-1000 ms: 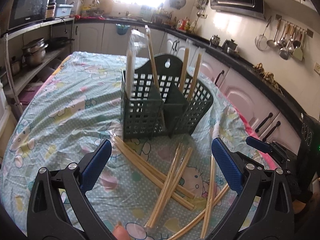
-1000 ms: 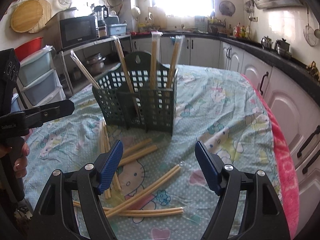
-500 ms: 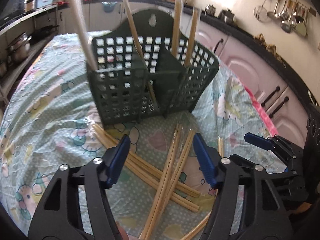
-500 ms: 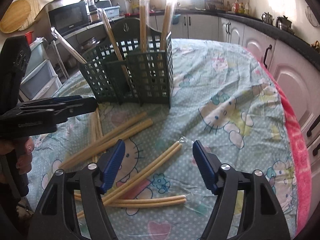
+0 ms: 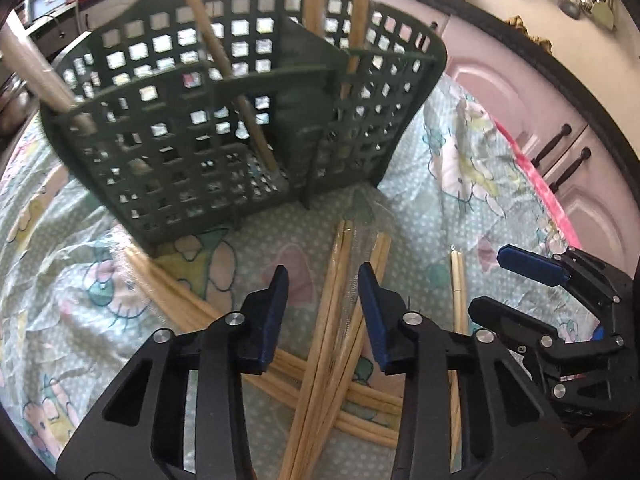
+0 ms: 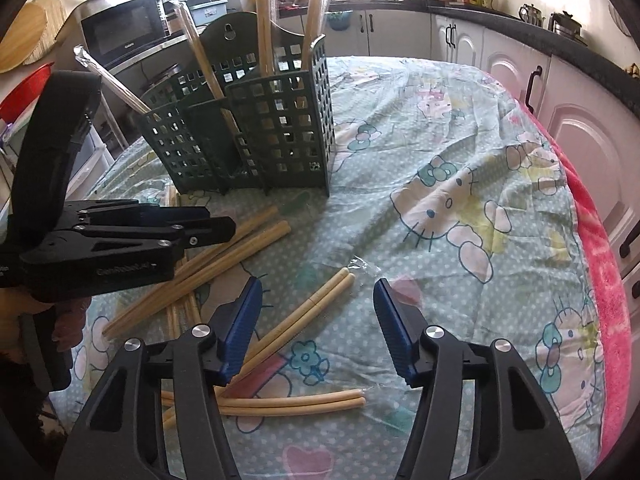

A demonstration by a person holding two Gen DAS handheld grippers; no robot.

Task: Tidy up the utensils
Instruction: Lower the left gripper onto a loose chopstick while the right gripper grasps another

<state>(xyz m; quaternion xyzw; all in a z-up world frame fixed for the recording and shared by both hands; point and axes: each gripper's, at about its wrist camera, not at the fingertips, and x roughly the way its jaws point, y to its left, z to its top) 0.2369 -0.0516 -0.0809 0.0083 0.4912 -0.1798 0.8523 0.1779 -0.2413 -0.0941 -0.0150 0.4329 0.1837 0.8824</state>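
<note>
A dark green slotted utensil basket point(image 5: 224, 128) point(image 6: 256, 128) stands on the table with several wrapped chopstick pairs upright in it. More wrapped pairs lie loose on the cloth in front. My left gripper point(image 5: 323, 292) is low over one wrapped pair point(image 5: 332, 320); its fingers are partly closed with the pair between them, and contact does not show. My right gripper point(image 6: 318, 300) is open and empty above another loose pair point(image 6: 304, 316). It also shows at the right of the left wrist view point(image 5: 532, 268).
The table has a Hello Kitty cloth point(image 6: 460, 184) and a pink towel point(image 6: 600, 272) along its right edge. Kitchen cabinets point(image 6: 560, 92) stand to the right. A microwave point(image 6: 120, 28) and shelves stand at the left.
My left gripper has dropped toward the table and moved close to the basket, and its fingers have narrowed around a loose pair. My right gripper has lowered and edged forward, still open.
</note>
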